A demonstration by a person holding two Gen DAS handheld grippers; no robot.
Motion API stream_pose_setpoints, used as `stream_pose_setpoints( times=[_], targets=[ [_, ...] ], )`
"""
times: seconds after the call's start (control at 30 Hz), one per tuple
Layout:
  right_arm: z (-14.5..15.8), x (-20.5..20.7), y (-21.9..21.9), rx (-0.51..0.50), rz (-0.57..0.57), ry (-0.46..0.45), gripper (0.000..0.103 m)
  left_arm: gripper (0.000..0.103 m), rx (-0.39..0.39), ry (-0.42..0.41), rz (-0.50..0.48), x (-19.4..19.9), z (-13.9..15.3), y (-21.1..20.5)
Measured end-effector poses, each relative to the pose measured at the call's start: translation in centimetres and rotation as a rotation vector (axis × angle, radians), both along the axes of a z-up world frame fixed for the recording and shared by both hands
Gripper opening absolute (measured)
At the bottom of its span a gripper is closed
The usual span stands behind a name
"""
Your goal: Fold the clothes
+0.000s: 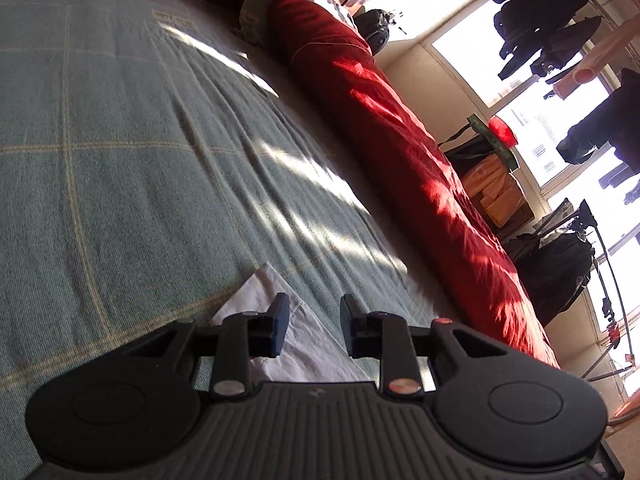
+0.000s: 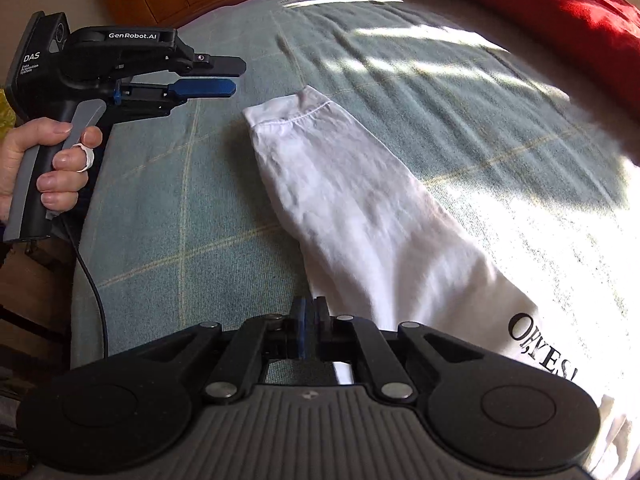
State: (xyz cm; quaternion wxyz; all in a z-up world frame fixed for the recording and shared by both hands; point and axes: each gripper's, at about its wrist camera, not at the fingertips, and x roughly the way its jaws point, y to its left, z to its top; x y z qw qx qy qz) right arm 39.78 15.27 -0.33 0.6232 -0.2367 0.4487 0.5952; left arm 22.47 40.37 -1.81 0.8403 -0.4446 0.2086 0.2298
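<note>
Your right tongs [image 2: 310, 312] are pressed together at the white shirt [image 2: 360, 216] sleeve's near edge, holding nothing visible; your left tongs [image 2: 228, 76] hang narrowly parted, empty, above the bed [image 2: 168, 200], apparently between folds.

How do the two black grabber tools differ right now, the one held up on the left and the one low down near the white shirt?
The left gripper is held above the blanket, nothing between its fingers; the right gripper sits low at the edge of the white shirt. The left gripper's jaws stand apart with a gap; the right gripper's jaws are pressed together. Whether the right one pinches fabric I cannot tell. Both are black, each with one blue-padded finger.
</note>
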Motion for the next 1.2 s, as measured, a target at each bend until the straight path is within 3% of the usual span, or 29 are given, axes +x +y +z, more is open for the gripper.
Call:
stream_pose_setpoints(
  times=[0.03,0.07,0.13,0.2,0.27,0.33,0.4,0.43,0.47,0.5,0.77,0.9,1.03,1.2],
  targets=[
    [0.0,-0.2,0.1,0.0,0.004,-0.009,0.006,0.033,0.003,0.026,0.01,0.1,-0.1,0.3],
    [0.0,-0.4,0.1,0.002,0.007,-0.011,0.006,0.047,0.005,0.053,0.019,0.1,-0.3,0.6],
    [0.3,-0.7,-0.2,0.014,-0.001,0.008,0.006,0.063,-0.021,0.101,0.019,0.5,-1.9,1.0],
    [0.6,-1.0,-0.7,0.022,-0.01,0.023,0.009,0.063,-0.043,0.144,0.012,0.9,-3.7,1.1],
    [0.8,-1.1,-1.3,0.021,-0.027,0.029,0.01,0.063,-0.078,0.136,-0.009,1.4,-5.3,1.0],
    [0.7,-1.2,-2.0,0.013,-0.044,0.042,0.01,0.064,-0.045,0.112,-0.015,2.2,-5.7,0.5],
    [0.5,-1.3,-2.5,0.0,-0.058,0.05,0.01,0.061,0.006,0.141,-0.03,3.4,-5.5,-0.1],
    [0.3,-1.4,-2.8,-0.007,-0.065,0.055,0.011,0.043,0.031,0.171,-0.037,4.0,-5.3,-0.4],
    [0.2,-1.5,-3.1,-0.013,-0.072,0.059,0.011,0.01,0.056,0.202,-0.044,4.6,-5.0,-0.7],
    [0.1,-1.6,-3.3,-0.019,-0.078,0.063,0.012,0.005,0.071,0.216,-0.037,4.8,-4.6,-1.0],
    [0.5,-1.8,-4.9,-0.017,-0.104,0.044,0.012,0.005,0.174,0.256,0.029,3.3,-0.5,-1.8],
    [0.8,-2.5,-4.1,0.008,-0.053,-0.092,0.013,0.006,0.158,0.287,0.019,3.2,-0.9,-1.2],
    [0.6,-4.3,-2.3,0.028,0.058,-0.258,0.026,0.006,0.159,0.325,0.029,3.0,-1.7,-1.3],
    [0.8,-4.3,-2.5,0.035,0.061,-0.241,0.03,0.008,0.166,0.363,0.039,0.9,-1.8,-1.3]
  ],
)
